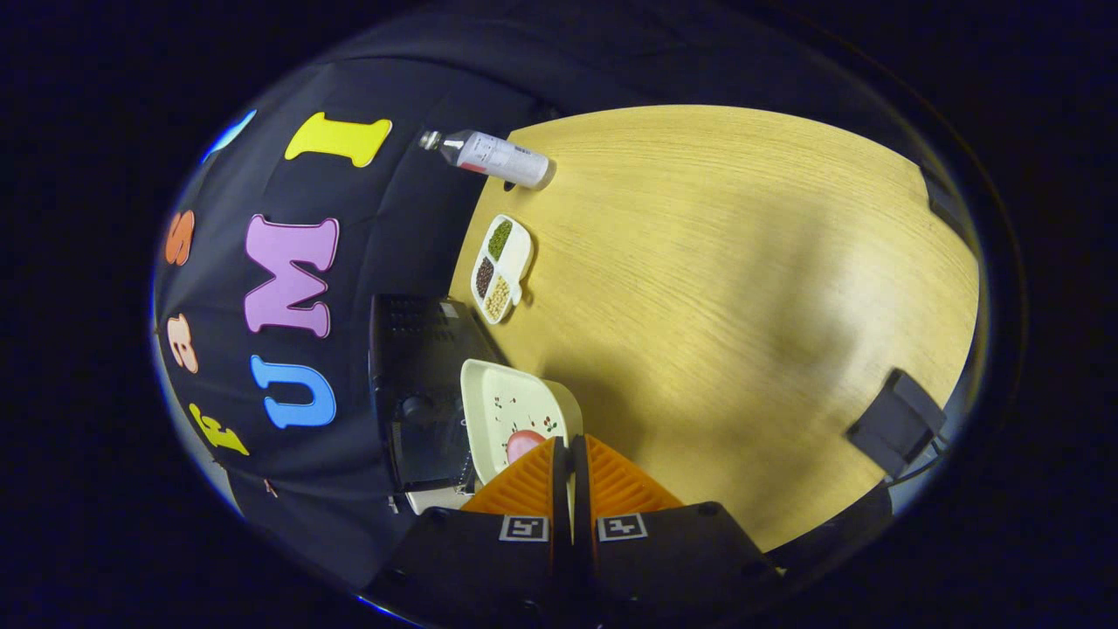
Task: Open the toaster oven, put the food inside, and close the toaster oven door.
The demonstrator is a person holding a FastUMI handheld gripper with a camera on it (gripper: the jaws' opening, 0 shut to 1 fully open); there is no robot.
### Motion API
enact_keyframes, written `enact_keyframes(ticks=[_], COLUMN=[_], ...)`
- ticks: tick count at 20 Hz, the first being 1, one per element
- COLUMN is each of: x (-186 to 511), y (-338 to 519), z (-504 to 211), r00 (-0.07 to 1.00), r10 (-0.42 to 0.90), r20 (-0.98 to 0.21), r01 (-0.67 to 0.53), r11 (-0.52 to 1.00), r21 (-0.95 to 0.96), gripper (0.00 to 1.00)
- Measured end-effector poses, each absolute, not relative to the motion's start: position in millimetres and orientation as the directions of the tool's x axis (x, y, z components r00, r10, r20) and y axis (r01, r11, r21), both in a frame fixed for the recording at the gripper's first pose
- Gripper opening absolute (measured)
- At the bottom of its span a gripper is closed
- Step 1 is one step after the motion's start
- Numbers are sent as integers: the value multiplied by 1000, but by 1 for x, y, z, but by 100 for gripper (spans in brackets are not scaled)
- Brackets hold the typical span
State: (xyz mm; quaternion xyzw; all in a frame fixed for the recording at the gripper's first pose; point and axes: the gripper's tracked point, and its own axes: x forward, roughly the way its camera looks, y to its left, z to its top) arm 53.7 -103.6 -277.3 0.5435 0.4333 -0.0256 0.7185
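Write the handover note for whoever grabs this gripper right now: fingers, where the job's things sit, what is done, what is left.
Gripper: fingers nearly together, nothing held between them.
Plate with a pink piece of food lies on the wooden table just ahead of the fingertips, beside the toaster oven.
Toaster oven stands against the booth wall; its door looks shut, though the view is tilted.
Beyond: a divided dish of beans and a bottle, apart from the job.
Done: nothing that shows.
Left: open the door, put the food inside, close the door.
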Motion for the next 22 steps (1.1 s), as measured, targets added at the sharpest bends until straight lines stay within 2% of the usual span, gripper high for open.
enact_keyframes(ticks=[11,22], x=[50,130], y=[28,117], z=[-264,-262], r00=[626,655], r10=[519,542], r20=[-581,-526], r01=[488,475], r11=[321,246], r21=[812,845], gripper=[6,6])
